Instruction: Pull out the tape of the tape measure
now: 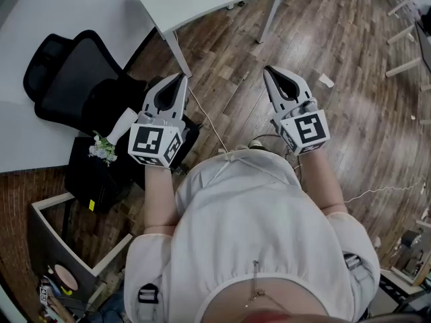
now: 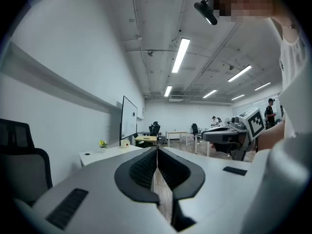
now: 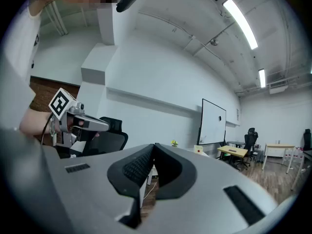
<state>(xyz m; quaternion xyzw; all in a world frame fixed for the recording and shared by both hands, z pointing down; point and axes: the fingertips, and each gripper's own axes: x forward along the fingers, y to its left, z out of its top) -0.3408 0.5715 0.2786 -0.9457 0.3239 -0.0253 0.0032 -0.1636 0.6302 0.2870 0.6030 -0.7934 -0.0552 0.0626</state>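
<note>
The left gripper [image 1: 180,78] and the right gripper [image 1: 268,70] are both shut tight and empty. They are held out before the chest, short of the near edge of the white table [image 1: 202,2] — seemingly just waiting. No tape measure shows in any view.

Tape measure: not identifiable in the head view or in either gripper view. It is not held. The tongs of the left gripper [image 1: 180,79] and the right gripper [image 1: 268,70] are closed tip to tip, nothing between them.
</note>
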